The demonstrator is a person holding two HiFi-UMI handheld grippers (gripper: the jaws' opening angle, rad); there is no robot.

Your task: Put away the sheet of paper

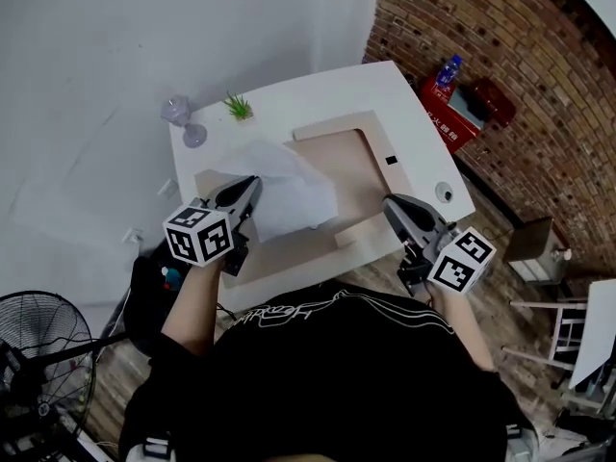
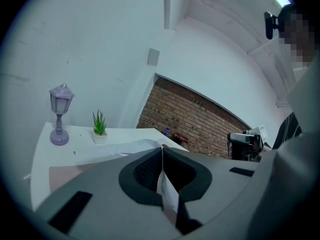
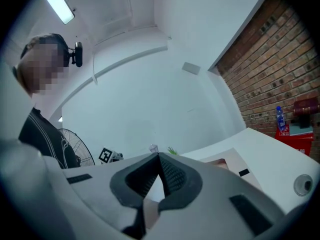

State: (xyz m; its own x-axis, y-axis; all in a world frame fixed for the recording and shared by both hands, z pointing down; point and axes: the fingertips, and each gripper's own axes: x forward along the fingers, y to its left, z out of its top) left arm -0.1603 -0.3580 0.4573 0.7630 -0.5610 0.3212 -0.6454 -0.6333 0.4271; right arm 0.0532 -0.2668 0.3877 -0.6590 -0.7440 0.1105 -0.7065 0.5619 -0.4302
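White desk point(image 1: 404, 94) against a pale wall, with a brick wall point(image 1: 500, 56) off to one side, and a beige panel point(image 1: 351, 166) set into the desk top. Over that panel hangs the sheet of paper point(image 1: 289, 189). 1 edge is pinched in the left claw point(image 1: 250, 187), whose jaws are clamped on it. The rest spreads ahead of that claw and to its right, sagging and rumpled. The right claw point(image 1: 392, 202) sits well to the right of the sheet, not touching it, with its jaws pressed together on nothing.

Judging by the droop, the sheet is very light and limp. It will likely fold under its own weight, flutter if swung, and crease or tear if tugged. A grip at 1 edge should be enough to carry it. A 2nd hold at the edge farthest from the left claw would keep it flat.

Beyond the left claw's tips, a small potted plant point(image 1: 238, 107) and a purple lamp point(image 1: 179, 115) stand near the desk's back edge.

Only the head view shows the sheet's full spread and both claws at once. The left gripper view alone shows the thin paper edge running between the pads. The right gripper view alone shows that claw's tips meeting with no paper there
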